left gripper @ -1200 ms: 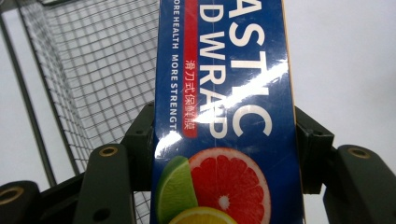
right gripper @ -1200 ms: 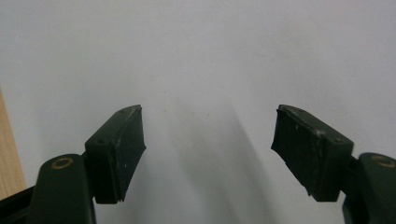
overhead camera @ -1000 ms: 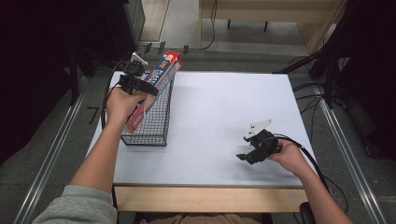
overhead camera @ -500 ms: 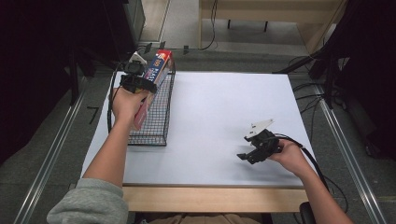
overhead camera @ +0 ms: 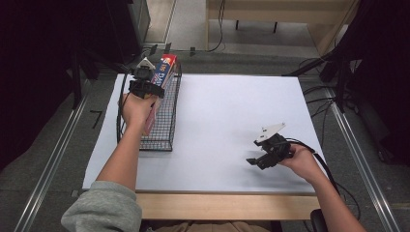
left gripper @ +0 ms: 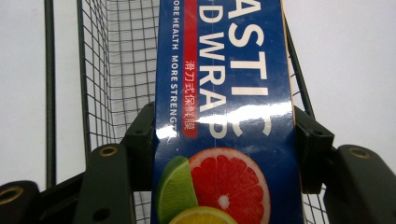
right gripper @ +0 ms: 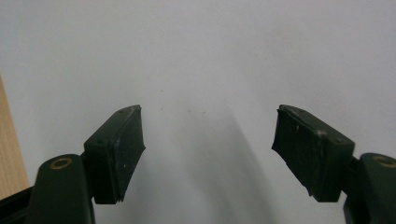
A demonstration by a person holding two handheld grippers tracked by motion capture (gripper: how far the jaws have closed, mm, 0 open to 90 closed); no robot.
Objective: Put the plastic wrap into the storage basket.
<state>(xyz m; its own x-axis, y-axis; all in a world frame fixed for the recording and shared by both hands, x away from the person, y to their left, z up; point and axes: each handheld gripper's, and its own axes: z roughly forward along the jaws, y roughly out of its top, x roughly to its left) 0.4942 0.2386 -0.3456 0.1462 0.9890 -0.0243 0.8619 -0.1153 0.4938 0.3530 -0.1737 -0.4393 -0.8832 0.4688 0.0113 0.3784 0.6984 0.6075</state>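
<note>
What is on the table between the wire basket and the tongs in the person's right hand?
Nothing: in the high view the white tabletop is bare between the wire basket and the right tongs.

free: white table top (overhead camera: 227,125) | obstacle: wire basket (overhead camera: 164,130) at left edge

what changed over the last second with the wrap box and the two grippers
The left gripper, still shut on the plastic wrap box, has carried it a little toward the table's far edge and lower into the wire basket; the box's far end still pokes over the basket's far rim. The right gripper stayed put, jaws open over the white table. The basket has not shifted.
</note>
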